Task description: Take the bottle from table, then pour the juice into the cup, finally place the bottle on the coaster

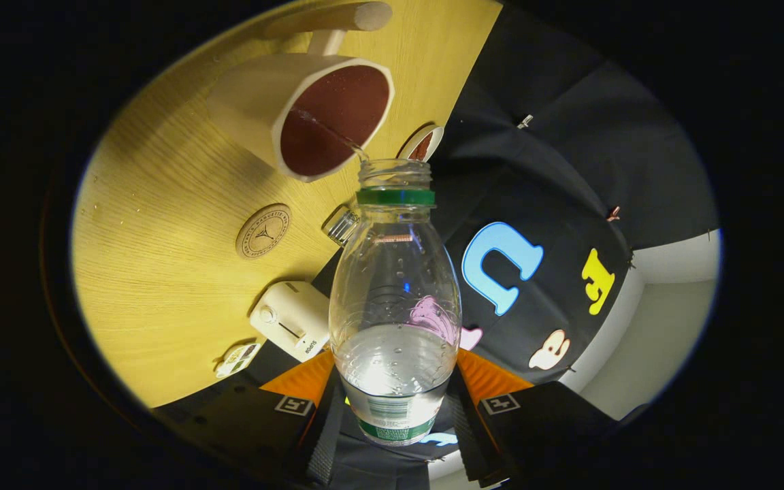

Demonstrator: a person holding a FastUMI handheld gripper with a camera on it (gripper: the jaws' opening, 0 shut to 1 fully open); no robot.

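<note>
**Pour under way: bottle mouth at the cup's rim**

The gripper (395,401) has its two fingers clamped on the lower body of the bottle (395,299), one on each side, pressing just above the label band. The clear plastic bottle runs straight ahead from the fingers along their own line, its open, capless mouth farthest from them and a green ring just below the neck. It is tipped well over, judging by how the liquid pools in the body while a thin stream leaves the mouth.

That stream lands inside the cup (317,116), a pale mug with a dark interior that stands on the wooden surface (160,258) just beyond the bottle's mouth (its handle is on the far side). The mouth sits near the cup's near rim, apparently not touching it.

The round coaster (264,231) lies on the surface near the cup, off to one side of the bottle's neck and nearer the fingers than the cup is. A small white toaster-like appliance (291,320) sits closer still.

Judgement: pouring is the step in hand; the placing will need the bottle righted, then carried sideways and back toward the coaster.
</note>
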